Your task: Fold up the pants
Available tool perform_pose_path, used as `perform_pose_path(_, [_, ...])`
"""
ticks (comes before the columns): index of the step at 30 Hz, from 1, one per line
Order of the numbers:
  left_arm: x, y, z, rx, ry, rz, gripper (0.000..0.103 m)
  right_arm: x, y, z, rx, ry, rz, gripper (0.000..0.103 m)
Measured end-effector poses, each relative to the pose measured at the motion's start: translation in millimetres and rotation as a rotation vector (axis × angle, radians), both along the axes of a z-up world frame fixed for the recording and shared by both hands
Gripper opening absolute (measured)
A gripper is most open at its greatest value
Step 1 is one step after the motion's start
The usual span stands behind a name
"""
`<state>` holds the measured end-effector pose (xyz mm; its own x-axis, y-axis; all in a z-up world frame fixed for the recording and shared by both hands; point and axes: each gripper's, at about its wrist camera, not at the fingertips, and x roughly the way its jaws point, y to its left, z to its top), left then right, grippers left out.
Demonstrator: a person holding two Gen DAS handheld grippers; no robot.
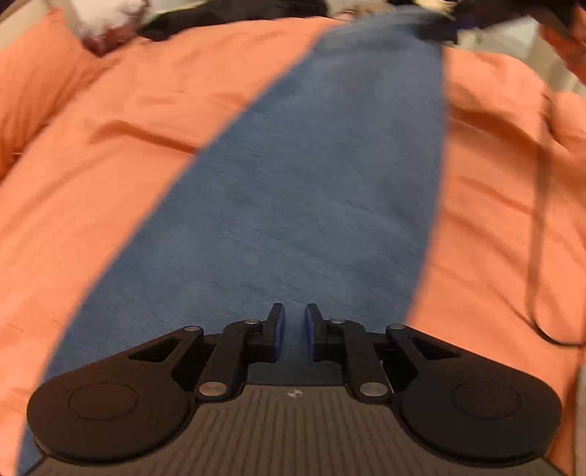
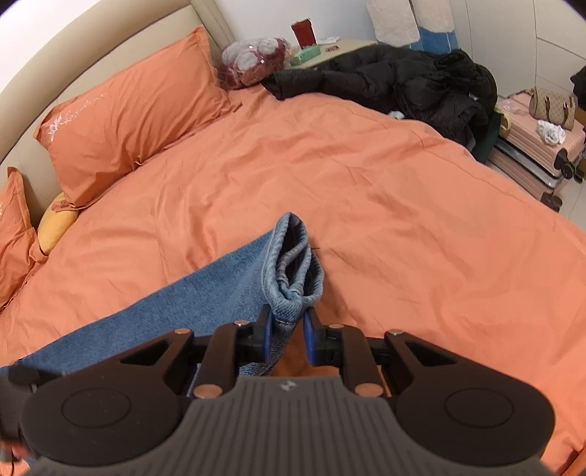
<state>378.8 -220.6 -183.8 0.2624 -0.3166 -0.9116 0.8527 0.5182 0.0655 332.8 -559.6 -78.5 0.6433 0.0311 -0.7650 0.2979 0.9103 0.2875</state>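
Observation:
The blue denim pants [image 1: 311,175] lie as one long strip across the orange bed cover [image 1: 128,146], stretched away from my left gripper [image 1: 295,322]. The left jaws stand narrowly apart just above the denim, with nothing seen between them. The view is blurred by motion. In the right wrist view my right gripper [image 2: 287,322] is shut on the bunched hem end of the pants [image 2: 293,263] and holds it lifted above the bed cover [image 2: 329,175]. The rest of the denim runs back and left from it. The right gripper shows dimly at the top right of the left wrist view.
Orange pillows [image 2: 128,110] lean on the beige headboard at left. A black jacket [image 2: 403,84] lies at the far bed edge. A pink suitcase [image 2: 538,153] with a bag stands on the floor at right. A nightstand with a red cup [image 2: 302,33] is behind.

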Motion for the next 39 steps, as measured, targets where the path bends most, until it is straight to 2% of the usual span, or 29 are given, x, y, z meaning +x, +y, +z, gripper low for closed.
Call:
perform_pose_path(4, [-17,-6,-14,-0.025,0.041,0.034,0.012,-4,10,12,-0.001,-0.036,0.022,0.012])
perform_pose_path(7, [-10,-7,-23,-0.033,0.054,0.077,0.012,-8,29,28,-0.029,-0.071,0.064,0.012])
perform_pose_path(12, [-9,1,-10,-0.063,0.074,0.125,0.012,-18,74,75,-0.104,-0.173,0.188,0.011])
perform_pose_path(18, [-24,54,25,-0.089,0.0,0.148,0.014,-26,158,124,-0.169,-0.246,0.367,0.011])
perform_pose_path(23, [-33,123,54,-0.088,-0.066,0.237,0.014,-20,239,135,-0.184,-0.258,0.477,0.01])
perform_pose_path(27, [-43,172,69,-0.065,-0.113,0.317,0.014,-15,306,129,-0.169,-0.243,0.559,0.01])
perform_pose_path(31, [-49,222,72,-0.055,-0.137,0.404,0.014,-10,373,105,-0.158,-0.189,0.645,0.009])
perform_pose_path(35, [-55,261,68,-0.035,-0.148,0.471,0.014,-7,438,61,-0.153,-0.105,0.736,0.009])
perform_pose_path(39, [-62,295,62,-0.048,-0.126,0.513,0.014,-2,484,1,-0.149,0.018,0.802,0.008])
